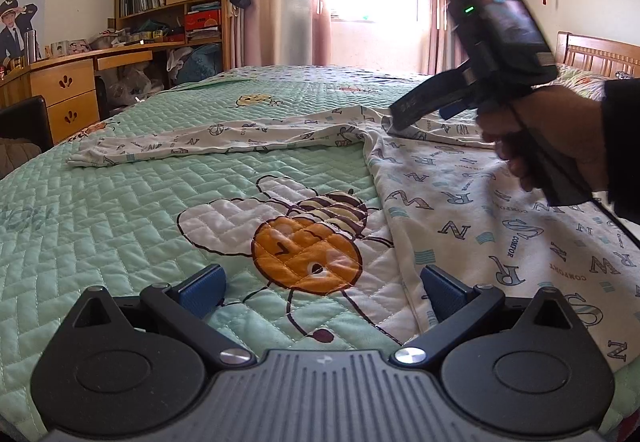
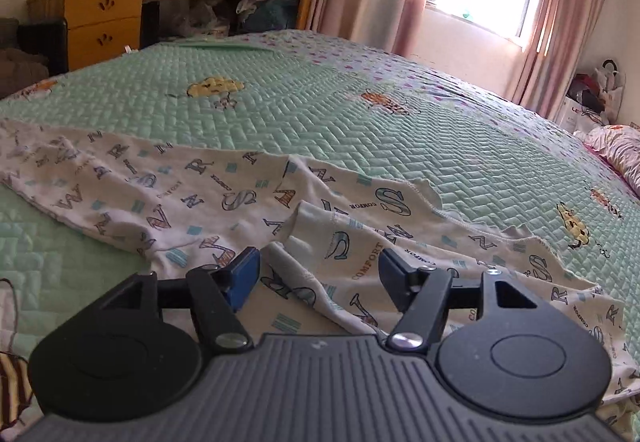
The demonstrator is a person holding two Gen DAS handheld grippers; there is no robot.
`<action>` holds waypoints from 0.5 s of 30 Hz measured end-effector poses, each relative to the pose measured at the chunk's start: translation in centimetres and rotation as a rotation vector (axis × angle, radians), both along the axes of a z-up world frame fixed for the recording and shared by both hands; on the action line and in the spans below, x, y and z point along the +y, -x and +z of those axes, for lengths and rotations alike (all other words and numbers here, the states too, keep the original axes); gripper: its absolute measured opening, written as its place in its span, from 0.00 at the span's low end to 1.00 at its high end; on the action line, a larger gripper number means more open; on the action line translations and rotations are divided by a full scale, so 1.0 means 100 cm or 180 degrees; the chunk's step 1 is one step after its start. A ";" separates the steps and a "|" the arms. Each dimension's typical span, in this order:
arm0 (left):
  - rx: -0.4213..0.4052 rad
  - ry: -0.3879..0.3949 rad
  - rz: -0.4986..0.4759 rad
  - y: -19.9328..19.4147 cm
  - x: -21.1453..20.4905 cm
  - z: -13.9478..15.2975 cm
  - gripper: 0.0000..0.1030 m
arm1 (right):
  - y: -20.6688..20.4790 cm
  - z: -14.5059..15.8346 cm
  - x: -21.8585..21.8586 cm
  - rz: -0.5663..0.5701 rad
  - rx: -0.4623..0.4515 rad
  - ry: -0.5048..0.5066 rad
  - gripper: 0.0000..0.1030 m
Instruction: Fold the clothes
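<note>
White letter-print garment flat on green quilt, a fold between the wide-open right claw

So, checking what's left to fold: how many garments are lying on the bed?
1: a white letter-print garment spread on the green quilt, sleeve stretched left. Others could lie out of view.
</note>
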State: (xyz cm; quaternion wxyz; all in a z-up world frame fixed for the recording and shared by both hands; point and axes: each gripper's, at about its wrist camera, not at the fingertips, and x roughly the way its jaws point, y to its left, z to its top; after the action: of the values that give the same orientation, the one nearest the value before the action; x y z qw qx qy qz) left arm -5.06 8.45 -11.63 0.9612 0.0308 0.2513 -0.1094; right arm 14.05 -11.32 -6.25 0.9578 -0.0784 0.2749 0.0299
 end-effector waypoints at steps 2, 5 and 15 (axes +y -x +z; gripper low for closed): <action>-0.0008 -0.0004 0.0001 0.001 0.000 0.000 1.00 | 0.020 0.010 -0.019 -0.0120 -0.0156 -0.0234 0.65; -0.0014 -0.0004 0.0003 0.002 0.000 0.000 1.00 | 0.051 0.020 -0.066 -0.0503 -0.0392 -0.0504 0.65; -0.0031 -0.0023 0.0011 0.003 -0.002 0.000 1.00 | 0.119 -0.022 -0.270 -0.2175 -0.0065 -0.1719 0.45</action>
State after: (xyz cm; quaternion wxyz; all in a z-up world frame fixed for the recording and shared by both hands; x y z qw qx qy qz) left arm -5.34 8.30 -11.67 0.9625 0.0344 0.2471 -0.1067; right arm 2.17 -38.29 -8.49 0.9015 0.2702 0.2578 -0.2188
